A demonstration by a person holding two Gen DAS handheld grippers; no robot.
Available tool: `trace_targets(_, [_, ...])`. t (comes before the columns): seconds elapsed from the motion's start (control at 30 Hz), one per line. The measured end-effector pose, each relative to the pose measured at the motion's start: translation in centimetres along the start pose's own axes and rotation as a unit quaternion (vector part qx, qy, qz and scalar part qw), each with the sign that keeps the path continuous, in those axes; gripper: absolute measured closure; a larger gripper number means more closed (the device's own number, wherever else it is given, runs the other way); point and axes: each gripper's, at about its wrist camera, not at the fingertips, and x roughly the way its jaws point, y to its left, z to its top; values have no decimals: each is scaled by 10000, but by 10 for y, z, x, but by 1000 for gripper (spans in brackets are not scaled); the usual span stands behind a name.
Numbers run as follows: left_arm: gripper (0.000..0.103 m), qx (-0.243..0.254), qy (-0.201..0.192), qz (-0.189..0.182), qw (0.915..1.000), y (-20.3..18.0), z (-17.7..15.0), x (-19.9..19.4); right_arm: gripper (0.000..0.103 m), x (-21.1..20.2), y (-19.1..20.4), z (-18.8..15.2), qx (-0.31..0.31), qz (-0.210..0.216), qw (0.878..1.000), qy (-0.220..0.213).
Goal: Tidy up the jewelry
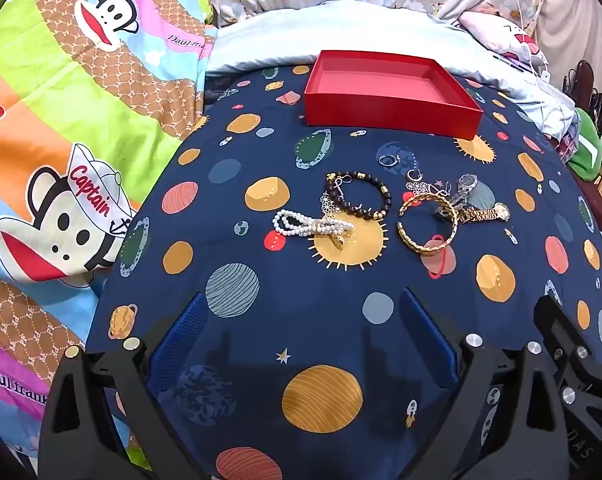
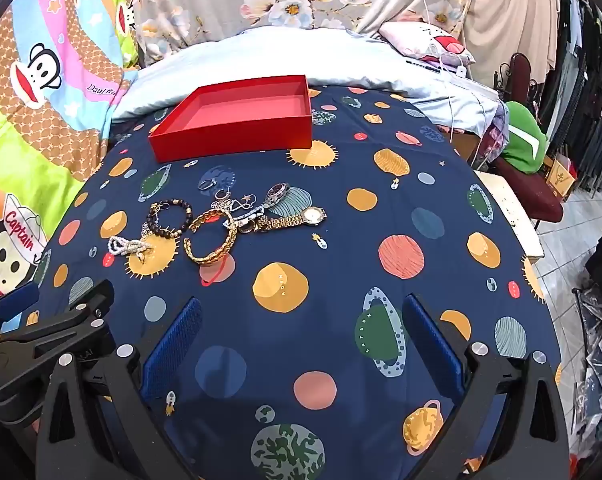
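An empty red box (image 1: 389,96) (image 2: 237,120) stands at the far side of the navy planet-print cloth. In front of it lies a cluster of jewelry: a pearl bracelet (image 1: 301,224) (image 2: 127,246), a dark bead bracelet (image 1: 361,198) (image 2: 171,218), a gold bangle (image 1: 427,220) (image 2: 215,240), a gold watch (image 1: 487,212) (image 2: 293,219), a silver watch (image 1: 465,182) (image 2: 275,194) and a ring (image 1: 387,160) (image 2: 207,184). My left gripper (image 1: 305,336) is open, near of the jewelry. My right gripper (image 2: 301,340) is open, near and right of it.
A monkey-print quilt (image 1: 61,160) lies to the left. A pale blue pillow (image 2: 261,56) lies behind the box. A green cushion on a chair (image 2: 523,144) and hanging clothes (image 2: 581,80) are at the right. The right gripper's body (image 1: 573,360) shows in the left view.
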Motion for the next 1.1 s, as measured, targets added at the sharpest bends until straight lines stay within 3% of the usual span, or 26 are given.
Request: trace_targets(1.1, [10, -16, -1, -6, 10000, 4, 0, 4, 5, 2, -1, 1, 2, 13, 10000, 33])
